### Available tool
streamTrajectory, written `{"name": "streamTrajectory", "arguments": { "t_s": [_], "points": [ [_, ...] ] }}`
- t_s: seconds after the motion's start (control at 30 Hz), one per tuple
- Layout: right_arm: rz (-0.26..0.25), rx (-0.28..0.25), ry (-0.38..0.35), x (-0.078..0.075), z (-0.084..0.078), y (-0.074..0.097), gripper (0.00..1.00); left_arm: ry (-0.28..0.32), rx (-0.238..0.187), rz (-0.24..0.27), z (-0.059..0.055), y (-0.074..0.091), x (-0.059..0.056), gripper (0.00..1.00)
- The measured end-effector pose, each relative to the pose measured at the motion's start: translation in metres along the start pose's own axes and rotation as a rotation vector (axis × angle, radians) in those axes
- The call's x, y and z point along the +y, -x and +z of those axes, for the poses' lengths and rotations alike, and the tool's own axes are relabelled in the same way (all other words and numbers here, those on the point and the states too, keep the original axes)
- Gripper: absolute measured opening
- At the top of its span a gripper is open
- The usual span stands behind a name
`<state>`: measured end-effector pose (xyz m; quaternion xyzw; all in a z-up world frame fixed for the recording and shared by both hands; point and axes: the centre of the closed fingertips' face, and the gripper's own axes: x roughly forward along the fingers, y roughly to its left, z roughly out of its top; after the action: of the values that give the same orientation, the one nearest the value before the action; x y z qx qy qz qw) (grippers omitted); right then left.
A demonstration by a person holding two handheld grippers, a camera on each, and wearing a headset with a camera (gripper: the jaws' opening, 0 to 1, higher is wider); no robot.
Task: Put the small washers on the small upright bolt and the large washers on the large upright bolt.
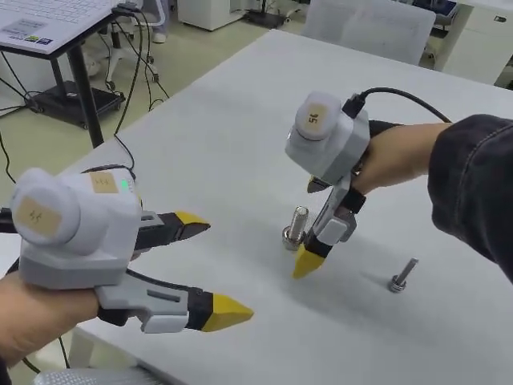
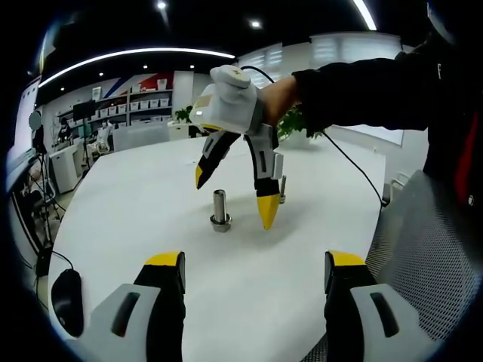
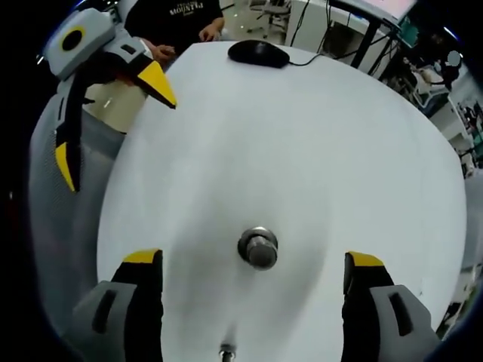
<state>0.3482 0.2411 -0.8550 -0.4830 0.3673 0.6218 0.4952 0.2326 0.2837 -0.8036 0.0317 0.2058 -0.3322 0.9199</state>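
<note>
The large bolt (image 1: pixel 297 224) stands upright on the white table (image 1: pixel 224 144), with a wider ring at its base. My right gripper (image 1: pixel 309 228) hangs open just above it, jaws pointing down on either side. In the right gripper view the bolt's top (image 3: pixel 258 247) lies between my open jaws. The small bolt (image 1: pixel 403 276) stands to the right, a ring at its foot. My left gripper (image 1: pixel 212 265) is open at the near left, nothing in it. From the left gripper view, the right gripper (image 2: pixel 234 194) straddles the large bolt (image 2: pixel 219 211), with the small bolt (image 2: pixel 282 188) behind.
A black mouse (image 3: pixel 259 53) lies at one table edge, a person in black behind it. A desk with hanging cables (image 1: pixel 128 56) stands off the far left corner, and a chair (image 1: pixel 369 28) sits beyond the table. The left gripper (image 3: pixel 113 113) appears at the upper left.
</note>
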Motion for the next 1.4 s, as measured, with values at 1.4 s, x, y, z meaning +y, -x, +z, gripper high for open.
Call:
{"name": "streamTrajectory", "arguments": {
  "t_s": [1.4],
  "points": [
    [-0.217,-0.256,-0.318,0.006,-0.084,0.085,1.00,-0.075,0.024,-0.099,0.028,-0.031,-0.008,0.75]
  ]
}}
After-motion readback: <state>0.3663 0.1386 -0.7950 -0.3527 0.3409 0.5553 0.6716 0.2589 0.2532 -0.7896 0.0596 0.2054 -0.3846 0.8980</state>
